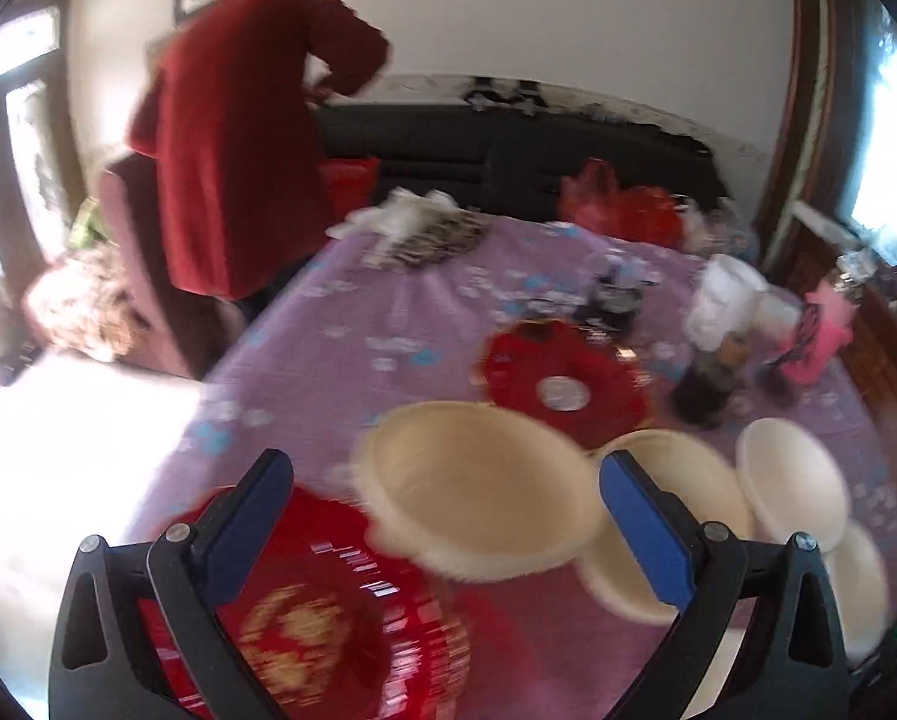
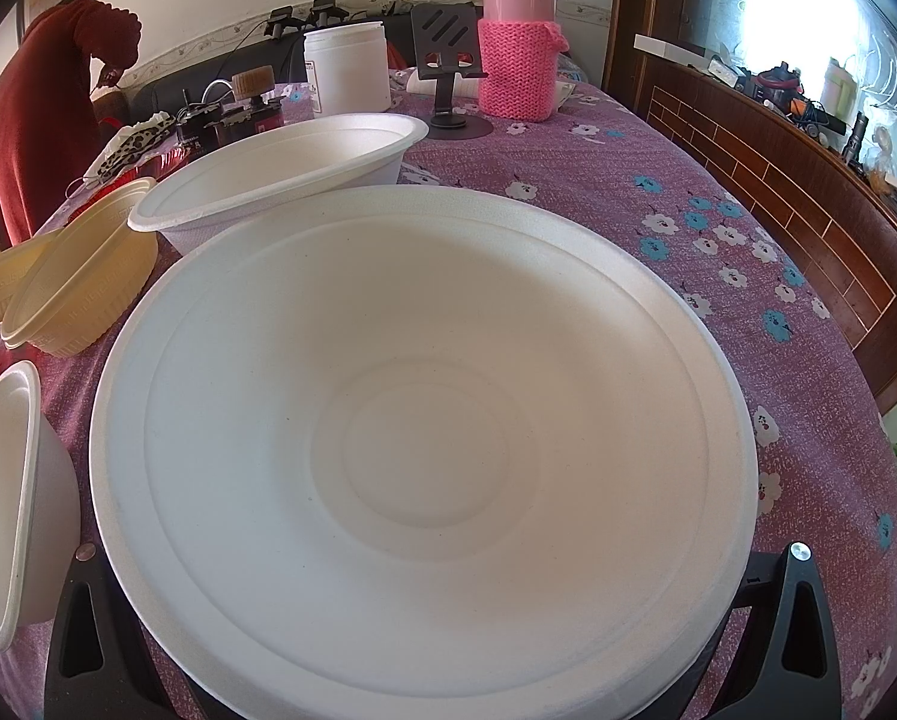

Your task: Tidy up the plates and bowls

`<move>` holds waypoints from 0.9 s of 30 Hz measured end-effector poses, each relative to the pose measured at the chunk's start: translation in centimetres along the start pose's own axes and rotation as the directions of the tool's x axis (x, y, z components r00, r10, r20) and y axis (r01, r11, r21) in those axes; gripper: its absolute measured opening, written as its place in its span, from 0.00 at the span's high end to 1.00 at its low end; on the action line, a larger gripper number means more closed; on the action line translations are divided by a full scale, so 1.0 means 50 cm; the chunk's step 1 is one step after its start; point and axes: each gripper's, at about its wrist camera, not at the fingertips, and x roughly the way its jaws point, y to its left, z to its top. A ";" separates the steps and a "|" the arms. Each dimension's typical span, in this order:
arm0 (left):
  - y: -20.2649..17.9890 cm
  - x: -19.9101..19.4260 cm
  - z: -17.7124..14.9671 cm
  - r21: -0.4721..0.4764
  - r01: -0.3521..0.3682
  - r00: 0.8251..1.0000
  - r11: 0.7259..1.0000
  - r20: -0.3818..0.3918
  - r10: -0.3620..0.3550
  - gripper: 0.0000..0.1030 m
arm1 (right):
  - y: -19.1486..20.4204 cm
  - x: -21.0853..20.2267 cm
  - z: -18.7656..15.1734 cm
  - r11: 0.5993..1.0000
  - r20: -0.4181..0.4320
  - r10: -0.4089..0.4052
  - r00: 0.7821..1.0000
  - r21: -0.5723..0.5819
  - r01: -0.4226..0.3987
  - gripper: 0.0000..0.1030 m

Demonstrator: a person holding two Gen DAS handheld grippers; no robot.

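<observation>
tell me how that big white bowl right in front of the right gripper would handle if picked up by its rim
The white bowl looks like matte foam or pulp, so probably very light and slightly flexible. Its wide, thin rim may bend or dent under a hard pinch. Empty and shallow, it should not tip easily.

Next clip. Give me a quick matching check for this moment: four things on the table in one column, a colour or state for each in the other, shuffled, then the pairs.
Things:
1. left tool
2. big white bowl
3. flask sleeve
4. plate under the left tool

Colour or state:
A. pink knit
B. red with gold pattern
C. open, nothing gripped
D. empty, fills the right wrist view

Pairs: 1-C, 2-D, 3-A, 4-B
</observation>
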 end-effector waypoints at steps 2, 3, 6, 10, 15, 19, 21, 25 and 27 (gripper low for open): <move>-0.019 0.056 0.001 -0.041 0.101 0.992 0.994 -0.075 -0.104 0.01 | 0.000 0.000 0.000 1.000 0.000 0.000 1.000 0.000 0.000 0.01; -0.027 0.080 -0.006 -0.060 0.137 0.982 0.989 -0.120 -0.143 0.01 | 0.000 0.000 0.000 1.000 0.000 0.000 1.000 0.000 0.000 0.01; -0.037 0.146 -0.045 -0.094 0.118 0.954 0.989 -0.265 -0.139 0.01 | 0.000 0.000 0.000 1.000 0.000 0.000 1.000 0.000 0.000 0.01; -0.037 0.152 -0.072 -0.056 0.098 0.944 0.994 -0.312 -0.111 0.05 | 0.000 0.000 0.001 1.000 0.000 0.000 1.000 0.000 0.000 0.01; -0.042 0.125 -0.074 0.056 -0.001 0.954 0.998 -0.300 0.018 0.05 | 0.000 0.000 0.001 1.000 0.000 0.000 1.000 0.000 0.000 0.01; -0.012 0.107 -0.065 0.010 0.068 0.955 0.998 -0.288 -0.063 0.05 | 0.000 0.000 0.001 1.000 0.000 0.000 1.000 0.000 0.000 0.01; -0.003 0.082 -0.065 -0.041 0.124 0.950 0.991 -0.285 -0.130 0.05 | 0.000 0.000 0.001 1.000 0.000 0.000 1.000 0.000 0.000 0.01; -0.033 0.000 -0.106 0.003 0.183 0.951 0.983 -0.254 -0.176 0.05 | 0.000 0.000 0.001 1.000 0.000 0.000 1.000 0.000 0.000 0.01; -0.053 -0.045 -0.144 0.027 0.228 0.951 0.973 -0.222 -0.216 0.05 | 0.000 0.000 0.001 1.000 0.000 0.000 1.000 0.000 0.000 0.01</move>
